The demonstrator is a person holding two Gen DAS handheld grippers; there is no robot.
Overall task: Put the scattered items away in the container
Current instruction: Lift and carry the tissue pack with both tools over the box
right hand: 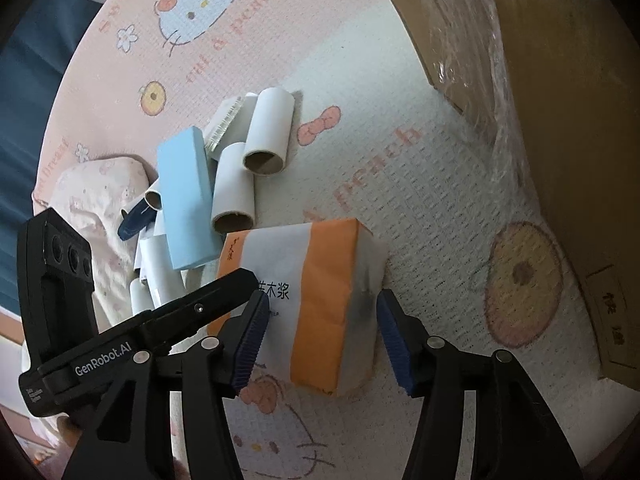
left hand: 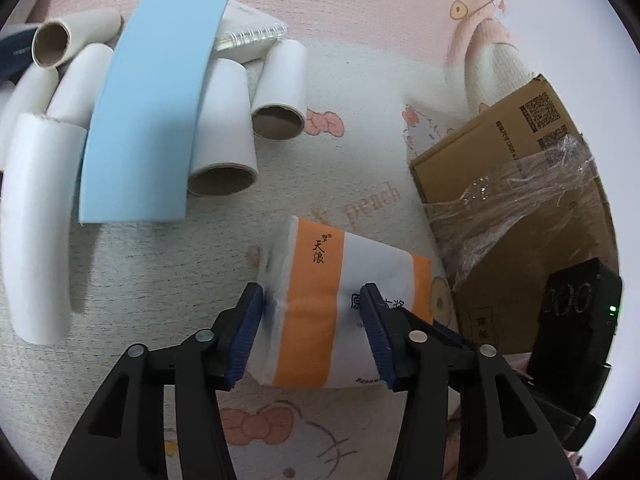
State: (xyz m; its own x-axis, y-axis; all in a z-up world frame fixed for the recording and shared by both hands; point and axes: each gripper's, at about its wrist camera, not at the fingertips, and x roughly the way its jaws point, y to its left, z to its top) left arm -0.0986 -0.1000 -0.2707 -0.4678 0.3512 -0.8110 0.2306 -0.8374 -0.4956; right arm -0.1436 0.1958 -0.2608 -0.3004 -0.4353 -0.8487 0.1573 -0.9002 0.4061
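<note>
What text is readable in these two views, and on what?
"天浪": tissue pack, orange band.
"木浆": same tissue pack, white panel; smaller print below too small to read.
"GenRobot.AI": left claw, seen from the right wrist.
"peach": blanket.
"sweet": blanket.
Cardboard box: QR codes and print, too blurred to read.

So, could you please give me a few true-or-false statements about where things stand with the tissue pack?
1. Both tools straddle the tissue pack. True: left tool, right tool.
2. The tissue pack is already in the cardboard box. False: it lies on the mat beside the box.
3. A blue box lies on the paper tubes. True.
4. The tubes are black. False: white outside, brown inside.
</note>
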